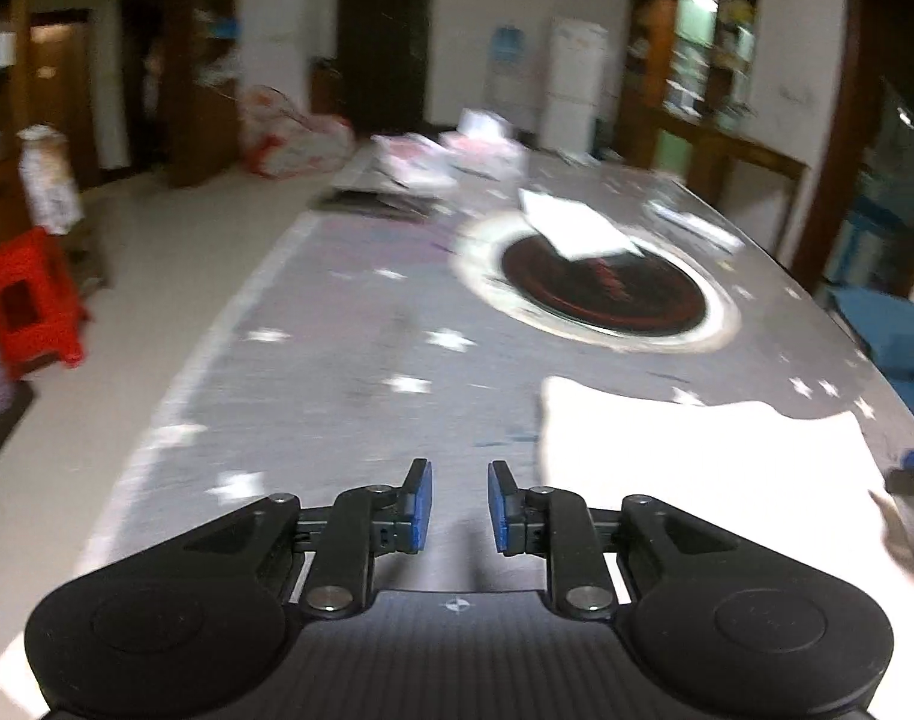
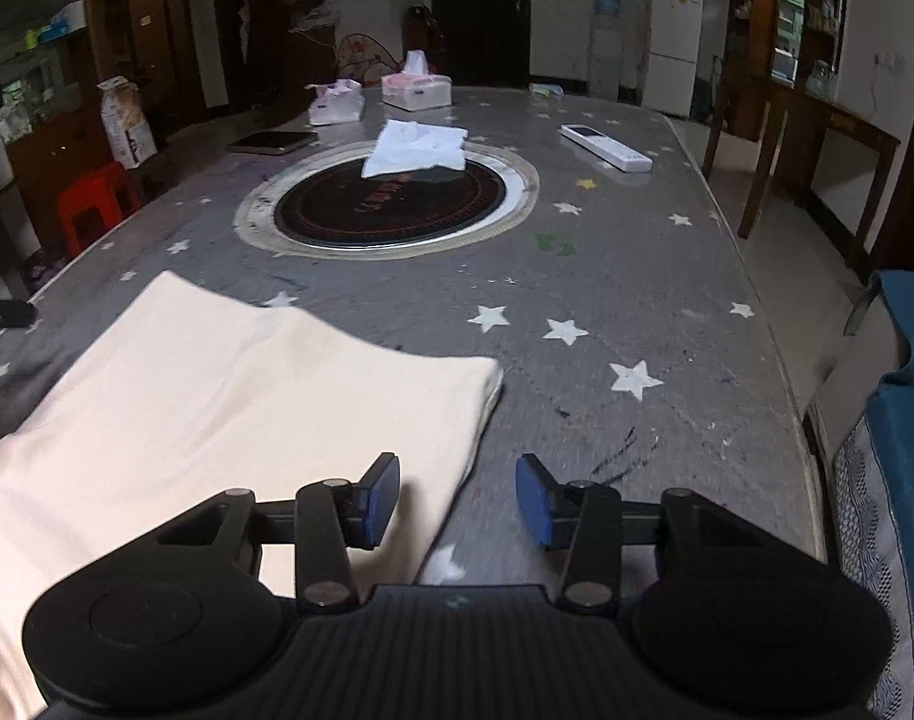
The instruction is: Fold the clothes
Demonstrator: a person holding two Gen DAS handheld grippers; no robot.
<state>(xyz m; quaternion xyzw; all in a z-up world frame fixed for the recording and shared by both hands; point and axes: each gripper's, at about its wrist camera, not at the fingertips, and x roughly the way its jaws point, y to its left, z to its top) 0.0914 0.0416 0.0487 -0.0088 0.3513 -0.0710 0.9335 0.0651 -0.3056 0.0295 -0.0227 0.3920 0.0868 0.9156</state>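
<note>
- In the left wrist view, bare star-printed table (image 1: 349, 372) runs from the lower centre up to mid-frame; nothing stands there.
- The cream cloth (image 2: 217, 396) lies flat over the lower left of the right wrist view, low enough to pass over.
- Right of the cloth, open tabletop reaches the table's edge at right.
- Mid-frame, the round black inset (image 2: 391, 204) carries a white folded cloth (image 2: 418, 147).
- Upper frame: two tissue boxes (image 2: 417, 87), a dark tablet (image 2: 274, 141) and a white remote (image 2: 604, 147) crowd the far end.
- A blue chair (image 2: 901, 432) borders the right edge.
</note>
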